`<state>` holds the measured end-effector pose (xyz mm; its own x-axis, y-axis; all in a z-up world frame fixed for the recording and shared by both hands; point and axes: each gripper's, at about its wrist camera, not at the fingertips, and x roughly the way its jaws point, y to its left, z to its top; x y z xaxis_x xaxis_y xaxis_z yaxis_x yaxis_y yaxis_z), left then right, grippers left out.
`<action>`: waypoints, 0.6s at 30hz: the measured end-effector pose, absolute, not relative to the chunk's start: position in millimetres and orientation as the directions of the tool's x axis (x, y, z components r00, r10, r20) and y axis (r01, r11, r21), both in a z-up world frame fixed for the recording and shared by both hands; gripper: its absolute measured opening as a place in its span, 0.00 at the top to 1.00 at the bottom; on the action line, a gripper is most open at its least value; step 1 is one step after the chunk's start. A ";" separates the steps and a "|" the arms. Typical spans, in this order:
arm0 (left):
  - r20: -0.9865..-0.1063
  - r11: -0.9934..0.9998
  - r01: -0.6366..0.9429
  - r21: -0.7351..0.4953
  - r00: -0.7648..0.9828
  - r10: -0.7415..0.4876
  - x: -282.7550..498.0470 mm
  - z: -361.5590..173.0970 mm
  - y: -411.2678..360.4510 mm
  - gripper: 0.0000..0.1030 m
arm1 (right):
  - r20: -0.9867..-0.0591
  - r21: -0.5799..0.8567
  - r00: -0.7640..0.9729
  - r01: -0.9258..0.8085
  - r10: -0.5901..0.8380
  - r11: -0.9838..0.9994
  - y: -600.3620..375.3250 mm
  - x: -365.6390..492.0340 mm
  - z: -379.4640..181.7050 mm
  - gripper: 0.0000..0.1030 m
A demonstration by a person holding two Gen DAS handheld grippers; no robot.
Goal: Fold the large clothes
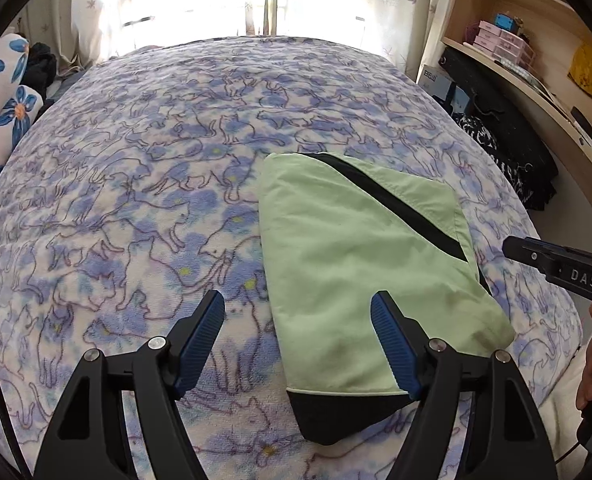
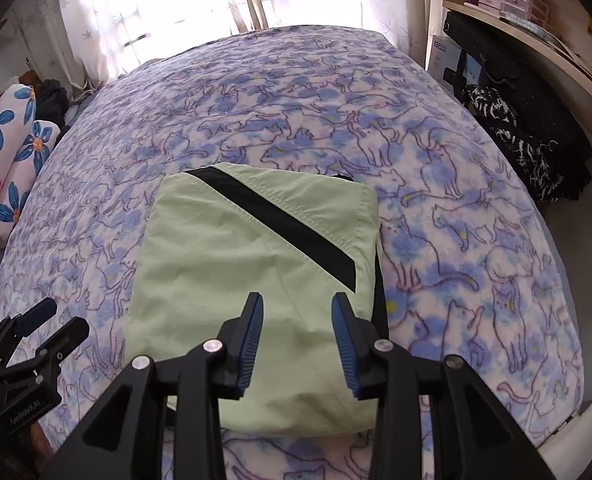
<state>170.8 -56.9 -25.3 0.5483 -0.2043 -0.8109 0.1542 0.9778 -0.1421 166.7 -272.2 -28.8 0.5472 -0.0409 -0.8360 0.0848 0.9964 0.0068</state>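
A folded pale green garment [image 2: 252, 280] with a black diagonal stripe and a black band at its near edge lies flat on the bed [image 2: 456, 184], whose blanket is printed with blue cats, at the centre of the right wrist frame and right of centre in the left wrist frame. The left gripper [image 1: 298, 312] hangs above the garment's left edge, jaws wide apart and empty. The right gripper [image 2: 297, 316] hovers over the garment's lower middle, jaws narrowly parted, gripping nothing.

A cat-print blanket [image 1: 136, 184] covers the bed, floral pillows [image 2: 12, 148] beside wooden shelves [image 1: 536, 52].
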 end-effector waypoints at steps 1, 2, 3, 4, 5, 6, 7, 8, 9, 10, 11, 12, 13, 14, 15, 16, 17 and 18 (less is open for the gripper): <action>-0.814 0.978 0.150 -0.144 0.545 -0.203 171.9 -26.2 -54.9 0.28 | -0.837 0.008 0.546 0.084 -0.039 0.996 -274.3 166.3 -28.8 0.54; -0.816 0.978 0.146 -0.151 0.540 -0.207 173.3 -28.4 -54.1 0.28 | -0.838 0.009 0.545 0.082 -0.037 0.997 -277.6 166.1 -29.2 0.51; -0.820 0.976 0.146 -0.164 0.529 -0.217 175.4 -32.0 -52.7 0.27 | -0.838 0.012 0.544 0.077 -0.032 0.997 -281.1 166.0 -30.5 0.50; -0.825 0.975 0.145 -0.171 0.520 -0.222 177.2 -36.0 -52.4 0.27 | -0.840 0.015 0.541 0.073 -0.027 0.997 -285.1 165.9 -32.7 0.48; -0.829 0.974 0.144 -0.178 0.511 -0.227 178.9 -40.9 -52.9 0.26 | -0.843 0.019 0.537 0.068 -0.021 0.997 -291.2 166.6 -36.8 0.45; -0.836 0.971 0.142 -0.190 0.495 -0.236 181.8 -48.4 -52.9 0.25 | -0.845 0.019 0.535 0.066 -0.019 0.998 -295.6 167.3 -39.9 0.42; -0.840 0.970 0.140 -0.201 0.484 -0.244 183.3 -54.5 -53.3 0.25 | -0.846 0.020 0.532 0.065 -0.018 0.998 -299.9 168.1 -43.4 0.38; -0.845 0.967 0.140 -0.215 0.470 -0.256 185.3 -61.0 -52.9 0.25 | -0.848 0.029 0.530 0.057 -0.006 0.998 -307.0 170.1 -49.1 0.33; -0.849 0.962 0.140 -0.234 0.453 -0.272 187.4 -68.9 -53.4 0.25 | -0.851 0.039 0.525 0.053 0.005 0.998 -312.6 172.0 -54.1 0.31; -0.850 0.953 0.139 -0.270 0.430 -0.303 190.6 -79.3 -53.1 0.25 | -0.856 0.051 0.517 0.050 0.018 0.997 -320.1 174.7 -61.8 0.29; -0.851 0.947 0.139 -0.290 0.416 -0.321 192.3 -86.0 -53.8 0.25 | -0.859 0.059 0.511 0.046 0.027 0.997 -324.0 176.3 -66.8 0.28; -0.848 0.934 0.131 -0.334 0.392 -0.358 195.6 -96.6 -52.9 0.24 | -0.865 0.068 0.501 0.043 0.037 0.997 -331.0 179.3 -75.2 0.28; -0.841 0.921 0.123 -0.371 0.376 -0.389 197.8 -105.1 -52.2 0.24 | -0.867 0.072 0.496 0.043 0.041 0.996 -336.6 181.7 -81.6 0.28; -0.836 0.911 0.118 -0.395 0.366 -0.409 199.1 -111.2 -51.4 0.24 | -0.869 0.077 0.493 0.044 0.046 0.996 -342.7 184.0 -88.2 0.28; -0.826 0.896 0.109 -0.431 0.352 -0.440 201.8 -120.5 -50.5 0.24 | -0.871 0.090 0.488 0.036 0.061 0.995 -349.3 186.9 -96.5 0.28; -0.821 0.888 0.104 -0.449 0.344 -0.455 203.4 -126.8 -51.1 0.24 | -0.874 0.091 0.482 0.034 0.064 0.995 -353.6 189.0 -102.1 0.28; -0.815 0.879 0.101 -0.467 0.338 -0.472 204.8 -132.9 -51.5 0.24 | -0.878 0.098 0.473 0.030 0.072 0.995 -357.5 191.6 -107.4 0.28; -0.809 0.871 0.098 -0.482 0.330 -0.486 206.7 -139.6 -52.1 0.24 | -0.882 0.107 0.465 0.024 0.083 0.994 -360.3 193.3 -111.4 0.28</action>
<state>206.7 -52.1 -139.6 0.3304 -0.4855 -0.8094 0.0978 0.8705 -0.4823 193.3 -360.3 -111.4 0.4645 0.0833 -0.8816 0.0244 0.9940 0.1068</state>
